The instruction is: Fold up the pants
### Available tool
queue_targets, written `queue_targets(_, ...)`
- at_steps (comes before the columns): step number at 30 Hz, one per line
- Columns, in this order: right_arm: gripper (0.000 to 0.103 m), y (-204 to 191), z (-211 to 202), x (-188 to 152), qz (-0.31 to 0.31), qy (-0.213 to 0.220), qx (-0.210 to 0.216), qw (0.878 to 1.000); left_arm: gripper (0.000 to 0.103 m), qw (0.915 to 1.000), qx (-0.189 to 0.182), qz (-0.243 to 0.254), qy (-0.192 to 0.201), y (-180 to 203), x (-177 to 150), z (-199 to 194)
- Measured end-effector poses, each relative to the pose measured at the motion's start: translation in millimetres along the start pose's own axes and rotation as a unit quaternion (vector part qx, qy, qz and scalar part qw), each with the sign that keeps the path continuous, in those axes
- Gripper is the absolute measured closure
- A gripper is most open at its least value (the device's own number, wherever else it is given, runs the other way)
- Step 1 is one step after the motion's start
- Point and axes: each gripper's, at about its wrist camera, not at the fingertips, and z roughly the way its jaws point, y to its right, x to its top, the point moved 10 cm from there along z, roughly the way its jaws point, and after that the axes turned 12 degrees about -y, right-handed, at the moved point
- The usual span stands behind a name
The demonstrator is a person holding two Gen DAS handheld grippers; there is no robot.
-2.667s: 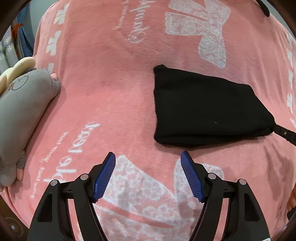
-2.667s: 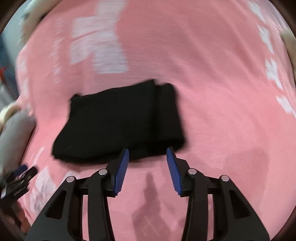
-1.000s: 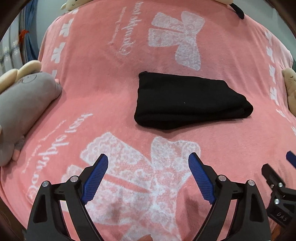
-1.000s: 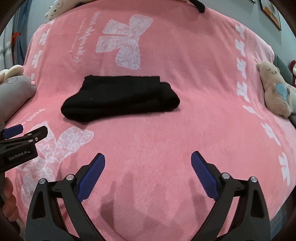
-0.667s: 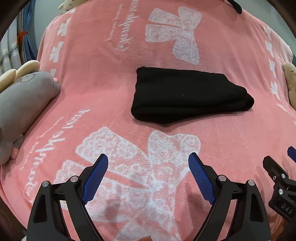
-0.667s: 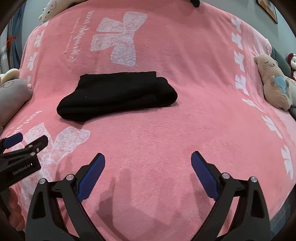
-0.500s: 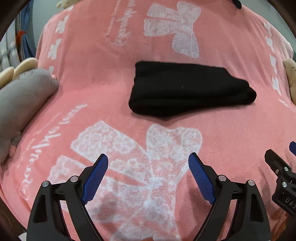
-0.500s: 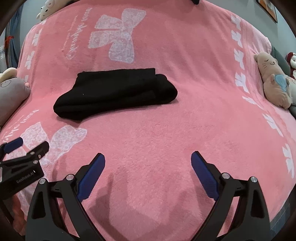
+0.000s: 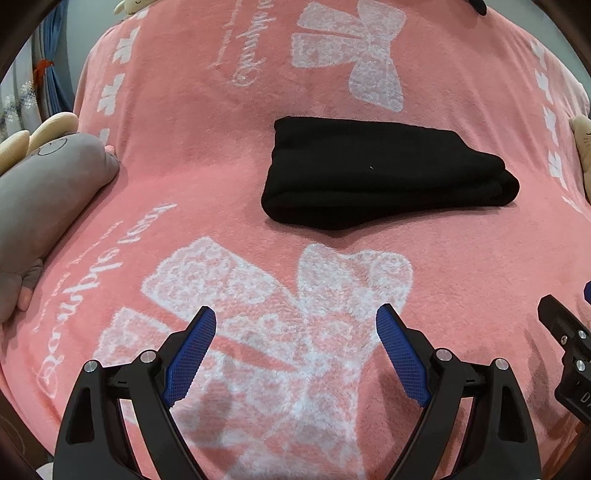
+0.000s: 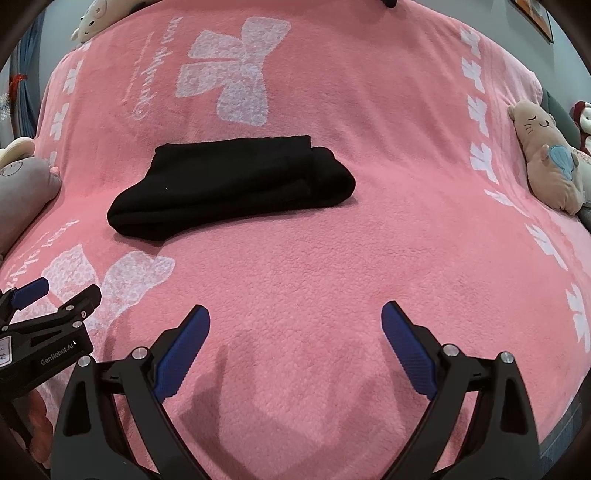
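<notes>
The black pants [image 9: 376,173] lie folded into a compact bundle on the pink blanket [image 9: 207,155]; they also show in the right wrist view [image 10: 229,184]. My left gripper [image 9: 295,317] is open and empty, held above the blanket well short of the pants. My right gripper [image 10: 295,314] is open and empty, also back from the pants. The left gripper appears at the left edge of the right wrist view [image 10: 55,299]. Part of the right gripper shows at the right edge of the left wrist view [image 9: 565,332].
A grey plush toy [image 9: 40,184] lies at the blanket's left edge. A beige cat plush [image 10: 546,158] lies at the right edge. Another plush [image 10: 92,18] sits at the far left corner. The blanket has white bow prints.
Both grippers have opened wide and drawn back from the folded pants since 2.7 s ago. Over the last second the views barely shift and the pants stay still.
</notes>
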Motion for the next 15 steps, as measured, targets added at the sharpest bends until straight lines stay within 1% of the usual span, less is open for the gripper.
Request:
queue_targets(10, 0.011, -2.2, 0.1, -1.2, 0.000, -0.001, 0.001, 1.000, 0.017, 0.9999, -0.002, 0.007, -0.010, 2.8, -2.3, 3.3)
queue_targets(13, 0.011, -2.4, 0.0, -1.4, 0.000, -0.001, 0.001, 1.000, 0.017, 1.0000, 0.002, 0.006, -0.007, 1.8, -2.3, 3.0)
queue_targets(15, 0.011, -2.5, 0.1, -1.3, -0.001, -0.001, -0.001, 1.000, 0.017, 1.0000, -0.004, 0.003, -0.008, 1.4, -2.4, 3.5)
